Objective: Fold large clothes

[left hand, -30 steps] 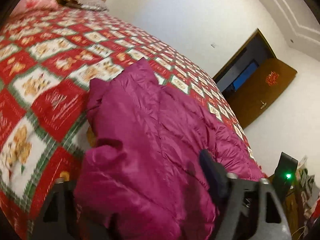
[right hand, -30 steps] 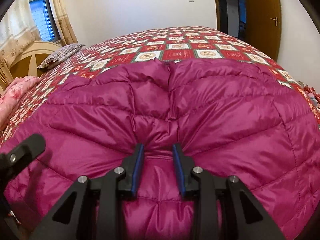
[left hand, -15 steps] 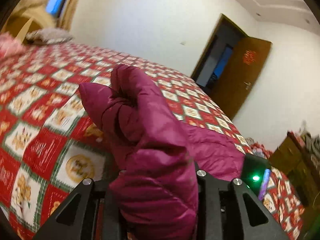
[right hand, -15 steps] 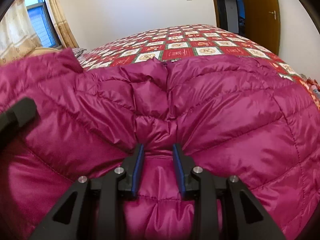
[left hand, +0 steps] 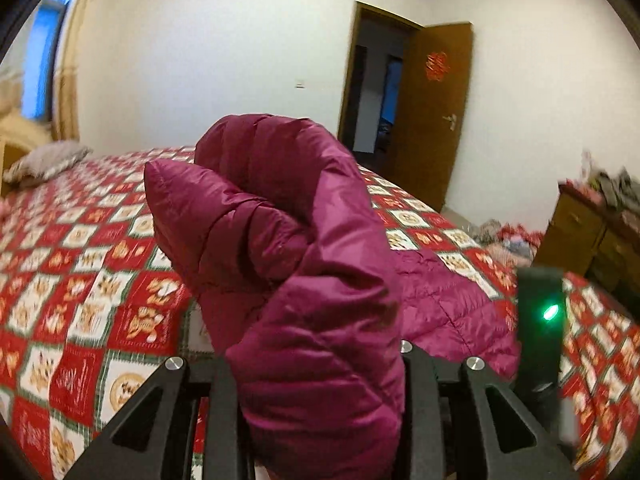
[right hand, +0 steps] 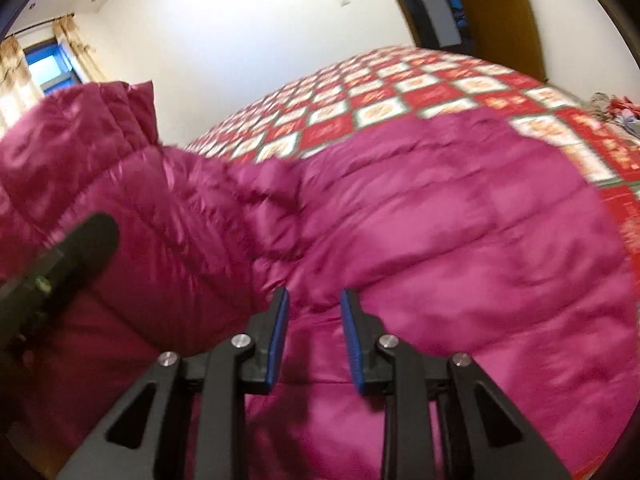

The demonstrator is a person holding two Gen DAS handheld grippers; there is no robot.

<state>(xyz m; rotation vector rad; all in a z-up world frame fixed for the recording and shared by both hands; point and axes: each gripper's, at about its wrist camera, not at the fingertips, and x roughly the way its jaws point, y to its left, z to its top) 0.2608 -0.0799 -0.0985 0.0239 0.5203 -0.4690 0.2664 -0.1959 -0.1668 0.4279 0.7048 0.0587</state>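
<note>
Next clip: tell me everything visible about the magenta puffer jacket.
The magenta puffer jacket is shiny, quilted in stitched bands and looks down-filled. Most of it lies spread on the red-and-white patterned bedspread. One end is bunched, lifted off the bed and clamped in the left claw. The right claw pinches a fold near the jacket's near edge, its jaws having just closed further. A zip seam cannot be made out now because of blur.
</note>
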